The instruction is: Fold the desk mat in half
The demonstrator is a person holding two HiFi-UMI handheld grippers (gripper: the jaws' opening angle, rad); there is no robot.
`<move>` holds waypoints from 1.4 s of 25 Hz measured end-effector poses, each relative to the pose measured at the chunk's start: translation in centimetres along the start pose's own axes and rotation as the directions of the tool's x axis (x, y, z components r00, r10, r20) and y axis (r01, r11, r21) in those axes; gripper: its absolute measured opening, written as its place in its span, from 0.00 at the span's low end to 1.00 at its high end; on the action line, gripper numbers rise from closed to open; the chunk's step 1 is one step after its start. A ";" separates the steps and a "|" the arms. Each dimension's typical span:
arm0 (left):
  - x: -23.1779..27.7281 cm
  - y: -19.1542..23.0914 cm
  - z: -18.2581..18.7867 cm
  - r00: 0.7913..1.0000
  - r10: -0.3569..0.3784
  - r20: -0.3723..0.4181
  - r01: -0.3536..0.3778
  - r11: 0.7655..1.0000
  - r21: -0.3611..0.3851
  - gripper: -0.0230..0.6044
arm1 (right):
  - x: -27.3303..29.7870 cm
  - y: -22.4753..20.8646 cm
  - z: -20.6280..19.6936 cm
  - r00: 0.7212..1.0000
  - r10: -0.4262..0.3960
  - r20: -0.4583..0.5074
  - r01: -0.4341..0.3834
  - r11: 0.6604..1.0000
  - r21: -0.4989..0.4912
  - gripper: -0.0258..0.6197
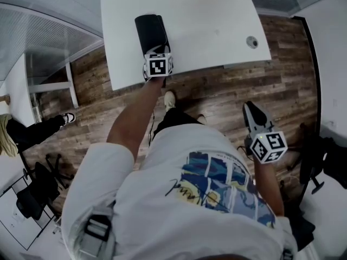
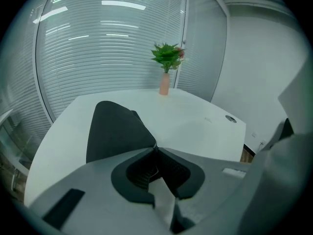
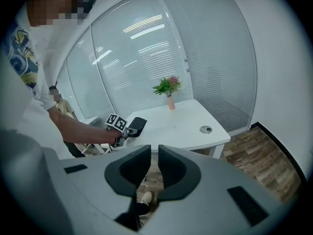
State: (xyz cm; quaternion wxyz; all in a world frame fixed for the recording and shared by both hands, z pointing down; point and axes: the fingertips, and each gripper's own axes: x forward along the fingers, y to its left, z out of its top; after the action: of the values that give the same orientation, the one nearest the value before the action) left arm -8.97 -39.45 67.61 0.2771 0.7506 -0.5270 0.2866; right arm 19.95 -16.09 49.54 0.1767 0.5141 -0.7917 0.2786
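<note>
Your right gripper [image 1: 252, 108] hung off the desk [image 1: 217, 31], jaws slightly apart and empty, while your left gripper [image 2: 155, 148] apparently pinched the desk mat [image 1: 150, 31] near-left, best lowered slowly, edges matched.

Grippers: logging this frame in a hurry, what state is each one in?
Left gripper: closed on the near edge of the desk mat.
Right gripper: slightly open, holding nothing.
</note>
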 end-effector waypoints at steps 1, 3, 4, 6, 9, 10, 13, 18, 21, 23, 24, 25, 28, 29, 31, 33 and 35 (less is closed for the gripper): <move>0.1 -0.2 0.0 1.000 -0.003 -0.002 0.003 1.000 0.001 0.07 | -0.1 -0.1 0.0 1.000 -0.002 0.000 0.002 1.000 0.001 0.11; 0.3 -0.7 -0.2 1.000 -0.018 -0.012 0.018 1.000 -0.002 0.08 | -0.2 -0.3 0.0 1.000 -0.004 0.000 0.004 1.000 0.002 0.11; 0.3 -0.9 -0.3 1.000 -0.024 -0.021 0.023 1.000 -0.007 0.08 | -0.3 -0.4 0.0 1.000 -0.003 0.001 0.003 1.000 0.002 0.11; 0.3 -1.0 -0.4 0.999 -0.024 -0.025 0.024 1.000 -0.013 0.08 | -0.4 -0.5 0.0 1.000 -0.002 0.003 0.002 1.000 0.002 0.11; 0.3 -1.3 0.6 1.000 -0.021 0.013 0.021 1.000 0.006 0.07 | -0.4 -0.7 -0.1 1.000 0.000 0.002 0.000 1.000 -0.001 0.11; 0.3 -1.4 0.4 1.000 -0.023 0.007 0.023 1.000 0.004 0.07 | -0.4 -0.8 -0.2 1.000 0.001 0.003 -0.001 1.000 -0.002 0.11; 0.3 -1.6 -0.5 0.999 -0.027 -0.016 0.027 1.000 -0.009 0.08 | -0.7 -0.8 -0.2 1.000 0.008 0.005 -0.008 1.000 -0.005 0.11; -0.3 -2.3 -0.3 0.999 -0.044 0.014 0.044 0.999 -0.011 0.10 | -1.2 -0.7 -0.4 1.000 0.018 0.015 -0.018 1.000 -0.012 0.11; -1.0 -2.8 -0.2 0.998 -0.052 0.035 0.052 0.998 -0.017 0.10 | -1.7 -0.7 -0.6 1.000 0.024 0.018 -0.023 1.000 -0.019 0.11; -1.5 -3.5 -0.2 0.997 -0.060 0.046 0.060 0.998 -0.013 0.11 | -2.1 -0.8 -0.8 0.999 0.028 0.020 -0.028 0.999 -0.024 0.11; -1.8 -3.7 -0.2 0.997 -0.060 0.052 0.061 0.998 -0.010 0.11 | -2.3 -0.8 -0.9 0.999 0.031 0.021 -0.030 0.999 -0.026 0.11; -2.2 -3.9 -0.2 0.996 -0.059 0.060 0.059 0.998 -0.008 0.11 | -2.5 -0.7 -1.0 0.999 0.034 0.023 -0.033 0.999 -0.030 0.11; -3.3 -4.6 -0.4 0.995 -0.059 0.079 0.060 0.998 -0.014 0.11 | -3.3 -0.6 -1.3 0.999 0.046 0.029 -0.045 0.998 -0.043 0.11; -3.8 -4.9 -0.5 0.995 -0.061 0.084 0.063 0.998 -0.018 0.11 | -3.6 -0.6 -1.4 0.998 0.052 0.031 -0.050 0.998 -0.047 0.11; -4.9 -5.6 -0.8 0.993 -0.068 0.098 0.071 0.997 -0.025 0.11 | -4.2 -0.5 -1.8 0.997 0.064 0.034 -0.062 0.997 -0.054 0.11; -6.1 -6.3 -1.0 0.991 -0.077 0.112 0.081 0.996 -0.034 0.10 | -4.7 -0.2 -2.1 0.996 0.077 0.037 -0.075 0.995 -0.062 0.11; -7.5 -6.9 -1.3 0.988 -0.084 0.126 0.090 0.995 -0.042 0.10 | -5.0 0.2 -2.5 0.995 0.095 0.038 -0.092 0.993 -0.072 0.10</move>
State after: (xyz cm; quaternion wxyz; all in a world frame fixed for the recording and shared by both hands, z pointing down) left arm -4.66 -31.72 62.33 0.2739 0.7825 -0.5164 0.2146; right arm 21.81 -10.86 48.63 0.1651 0.4757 -0.8276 0.2481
